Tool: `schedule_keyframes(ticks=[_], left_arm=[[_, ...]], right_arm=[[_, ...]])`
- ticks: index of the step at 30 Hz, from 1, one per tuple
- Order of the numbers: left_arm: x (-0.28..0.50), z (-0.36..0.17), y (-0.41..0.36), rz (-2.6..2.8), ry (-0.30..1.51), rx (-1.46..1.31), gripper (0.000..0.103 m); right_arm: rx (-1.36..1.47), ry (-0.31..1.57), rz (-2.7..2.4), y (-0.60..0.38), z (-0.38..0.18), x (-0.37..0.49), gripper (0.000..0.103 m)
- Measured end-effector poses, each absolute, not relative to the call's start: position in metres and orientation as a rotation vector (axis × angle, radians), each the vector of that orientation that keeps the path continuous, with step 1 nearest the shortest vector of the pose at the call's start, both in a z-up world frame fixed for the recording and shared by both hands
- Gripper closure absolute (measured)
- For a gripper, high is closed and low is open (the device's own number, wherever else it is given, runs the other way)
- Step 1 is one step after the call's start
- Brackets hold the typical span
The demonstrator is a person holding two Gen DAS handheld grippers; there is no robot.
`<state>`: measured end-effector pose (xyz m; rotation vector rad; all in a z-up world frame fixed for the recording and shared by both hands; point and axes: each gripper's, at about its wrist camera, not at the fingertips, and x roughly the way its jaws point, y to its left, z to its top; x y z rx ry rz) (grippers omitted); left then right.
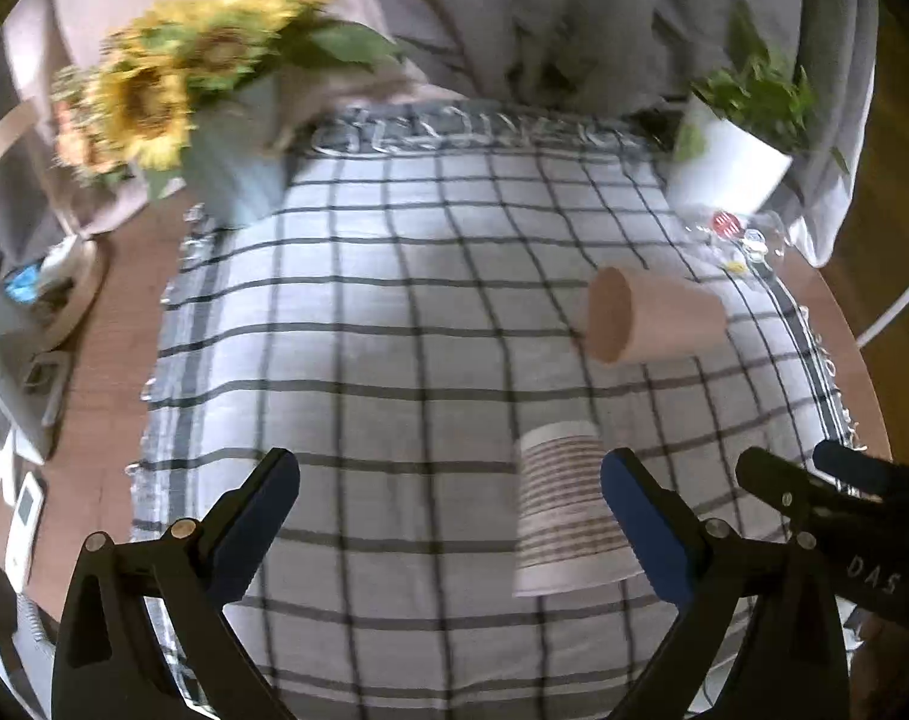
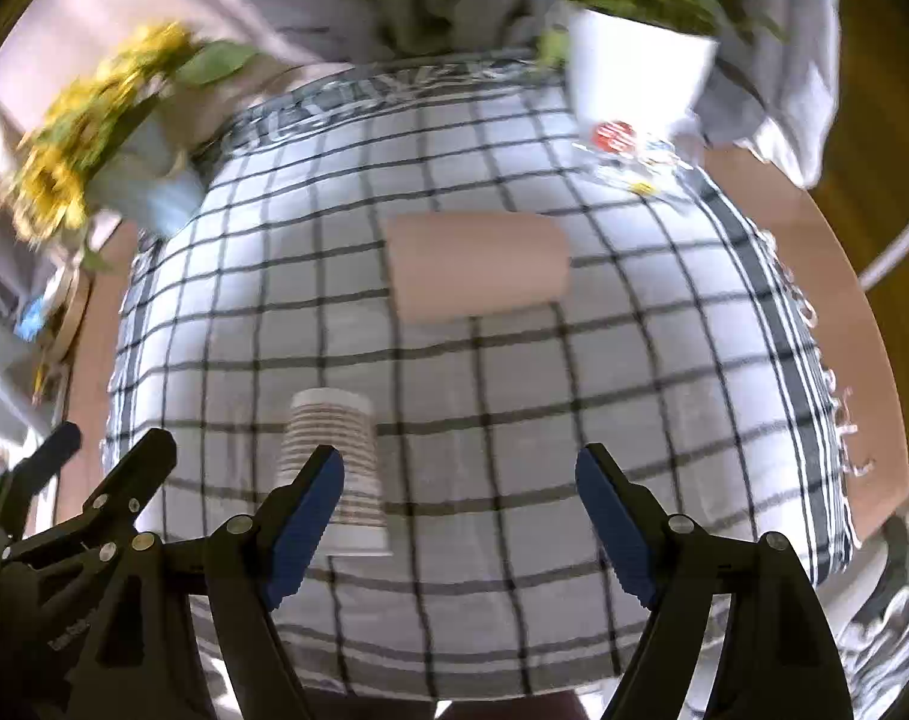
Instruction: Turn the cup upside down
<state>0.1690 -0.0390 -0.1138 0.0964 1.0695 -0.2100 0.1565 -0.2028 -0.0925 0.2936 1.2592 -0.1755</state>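
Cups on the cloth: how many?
2. The striped cup stands upside down, nearest the claws; the plain tan cup lies on its side farther back. None looks hidden.

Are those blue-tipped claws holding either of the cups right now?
No. The left gripper and right gripper are open and empty; the striped cup and tan cup sit untouched.

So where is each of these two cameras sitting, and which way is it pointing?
Left wrist: rides on the left gripper, looking forward over the checked cloth; its own open blue-padded fingers show, and the right gripper at the right edge.
Right wrist: rides on the right gripper, facing the same way; its open fingers show, with the left gripper at the left edge.
Shared: striped cup standing mouth-down, tan cup on its side, sunflowers, white plant pot.
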Motion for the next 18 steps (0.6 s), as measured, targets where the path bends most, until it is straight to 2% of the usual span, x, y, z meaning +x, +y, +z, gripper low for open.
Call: schedule_keyframes(ticks=[4, 14, 18], left_arm=[[0.179, -0.121, -0.061, -0.227, 1.125, 0.117, 0.002], [0.205, -0.17, -0.101, -0.258, 1.357, 0.169, 0.028], [0.212, -0.186, -0.11, -0.26, 1.428, 0.184, 0.031]], right_arm=[[0.361, 1.266, -0.21, -0.228, -0.1, 0.151, 0.023], [0.437, 1.259, -0.202, -0.258, -0.117, 0.152, 0.023], [0.464, 1.279, -0.179, -0.261, -0.13, 0.154, 0.023]])
